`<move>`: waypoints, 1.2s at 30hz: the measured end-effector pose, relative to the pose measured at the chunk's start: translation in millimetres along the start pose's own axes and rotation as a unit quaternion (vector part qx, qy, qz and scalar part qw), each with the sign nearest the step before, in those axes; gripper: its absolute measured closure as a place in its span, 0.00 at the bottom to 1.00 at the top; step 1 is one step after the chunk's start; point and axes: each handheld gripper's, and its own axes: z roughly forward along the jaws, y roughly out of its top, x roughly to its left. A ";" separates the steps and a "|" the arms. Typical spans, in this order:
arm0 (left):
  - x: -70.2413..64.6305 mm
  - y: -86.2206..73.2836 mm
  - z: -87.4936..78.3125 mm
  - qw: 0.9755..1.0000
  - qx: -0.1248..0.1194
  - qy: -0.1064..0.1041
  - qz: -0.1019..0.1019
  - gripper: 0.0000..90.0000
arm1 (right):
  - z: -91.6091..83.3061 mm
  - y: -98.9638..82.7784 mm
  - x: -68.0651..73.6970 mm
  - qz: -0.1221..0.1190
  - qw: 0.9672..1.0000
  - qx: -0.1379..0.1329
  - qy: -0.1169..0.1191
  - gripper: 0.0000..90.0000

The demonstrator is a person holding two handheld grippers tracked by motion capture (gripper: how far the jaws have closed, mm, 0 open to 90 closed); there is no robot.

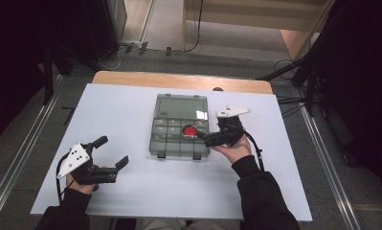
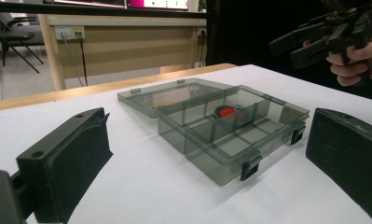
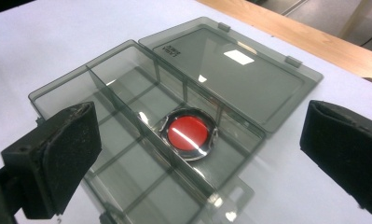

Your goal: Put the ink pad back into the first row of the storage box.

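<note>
A smoky see-through compartment box (image 1: 168, 143) lies in the middle of the white table with its lid (image 1: 181, 107) folded back flat. A red disc in a shiny round rim (image 1: 189, 131) rests in one compartment on the box's right side. My right gripper (image 1: 203, 138) hovers open just right of that compartment, jaws pointing left. In the right gripper view its jaws (image 3: 200, 126) stand wide apart above the red disc (image 3: 188, 132), touching nothing. My left gripper (image 1: 114, 151) rests open on the table left of the box. Its jaws (image 2: 209, 126) frame the box (image 2: 207, 156) from a distance.
The white table sheet (image 1: 131, 191) has free room in front of the box and on both sides. A wooden strip (image 1: 179, 80) runs along the far edge. Dark stands and cables (image 1: 294, 72) sit on the floor beyond the table.
</note>
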 end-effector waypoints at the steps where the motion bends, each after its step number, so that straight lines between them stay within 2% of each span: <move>1: 0.0 0.0 0.0 1.000 0.000 0.000 0.000 0.00 | -3.4 -1.6 -0.6 0.004 1.000 -0.003 -0.001 0.00; 4: -0.2 -0.1 0.2 1.000 0.001 0.000 0.000 0.00 | -13.4 -5.1 -2.1 0.010 1.000 -0.002 -0.003 0.00; 8: -0.4 -0.2 0.2 1.000 0.002 0.000 0.000 0.00 | -28.2 -13.5 -2.4 0.022 0.999 -0.031 -0.006 0.00; 11: -0.3 -0.4 0.2 1.000 0.002 0.000 0.000 0.00 | -36.9 -19.8 -2.8 0.028 0.999 -0.030 -0.013 0.00; 14: -0.7 -0.7 0.6 1.000 0.004 0.001 0.000 0.00 | -45.8 -29.3 -3.9 0.047 0.997 -0.060 -0.005 0.00; 16: -1.4 -0.9 1.2 1.000 0.005 0.001 0.001 0.00 | -49.5 -33.6 -4.4 0.058 0.997 -0.059 -0.004 0.00; 18: -1.7 -1.0 1.5 1.000 0.005 0.001 0.001 0.00 | -54.3 -41.9 -3.9 0.059 0.996 -0.073 -0.012 0.00; 20: -1.2 -1.1 1.5 1.000 0.004 0.001 0.001 0.00 | -57.3 -46.4 -5.0 0.059 0.996 -0.065 -0.014 0.00; 22: -0.7 -1.1 1.3 1.000 0.005 0.002 0.001 0.00 | -61.9 -53.9 -6.2 0.060 0.995 -0.078 -0.019 0.00; 25: -0.7 -1.1 1.5 1.000 0.006 0.002 0.001 0.00 | -66.7 -59.9 -9.1 0.061 0.995 -0.072 -0.022 0.00; 29: -0.5 -1.2 1.7 1.000 0.006 0.002 0.001 0.00 | -71.8 -70.1 -11.4 0.069 0.993 -0.090 -0.023 0.00; 36: -0.2 -1.3 2.1 1.000 0.007 0.004 0.002 0.00 | -76.2 -85.9 -14.1 0.076 0.993 -0.084 -0.028 0.00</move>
